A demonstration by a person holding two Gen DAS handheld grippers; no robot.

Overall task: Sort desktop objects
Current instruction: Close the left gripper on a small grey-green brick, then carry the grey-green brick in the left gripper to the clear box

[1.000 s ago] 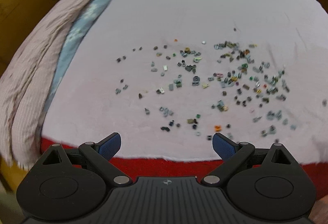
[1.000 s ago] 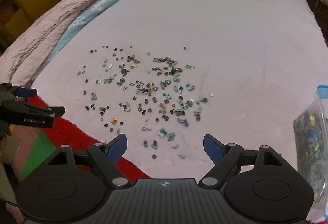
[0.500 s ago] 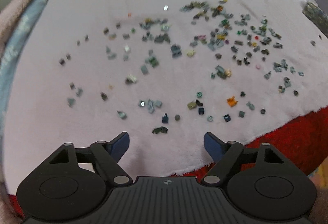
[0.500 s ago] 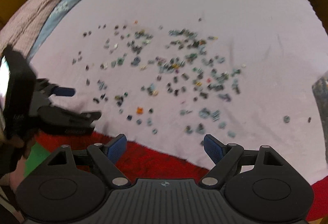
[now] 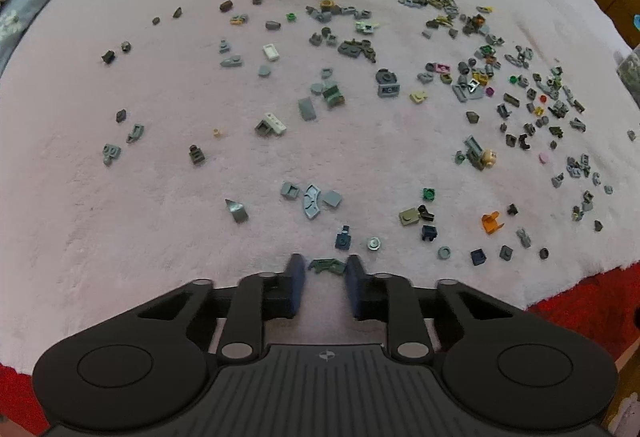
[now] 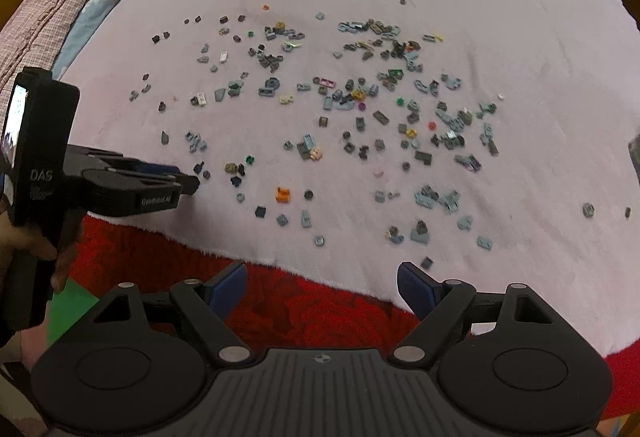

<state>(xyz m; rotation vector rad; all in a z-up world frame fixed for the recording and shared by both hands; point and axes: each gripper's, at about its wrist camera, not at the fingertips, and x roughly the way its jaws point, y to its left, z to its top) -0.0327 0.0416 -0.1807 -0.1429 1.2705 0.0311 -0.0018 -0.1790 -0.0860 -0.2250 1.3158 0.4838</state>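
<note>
A: What is the left gripper [image 5: 325, 265] doing?

B: Its jaws have just been closing and are standing narrow now. A small dark green piece [image 5: 328, 265] is lying between the blue pads [image 5: 295, 279], on the pink blanket [image 5: 120, 237]. I cannot tell if the pads are already pressing on it.

A: Where is this piece among the others?

B: It is sitting at the 6 o'clock edge of the scattered small bricks [image 5: 460, 85]. A dark blue piece [image 5: 343, 239] and a round grey stud [image 5: 373, 243] are lying just beside it, toward 12 and 1 o'clock.

A: And the right gripper [image 6: 322, 287]?

B: Its jaws are standing wide with nothing between them, hanging over the red cover [image 6: 320, 309] at the blanket's edge. In its view the left gripper is reaching in from 9 o'clock, and an orange piece [image 6: 282, 194] is lying near the middle.
</note>
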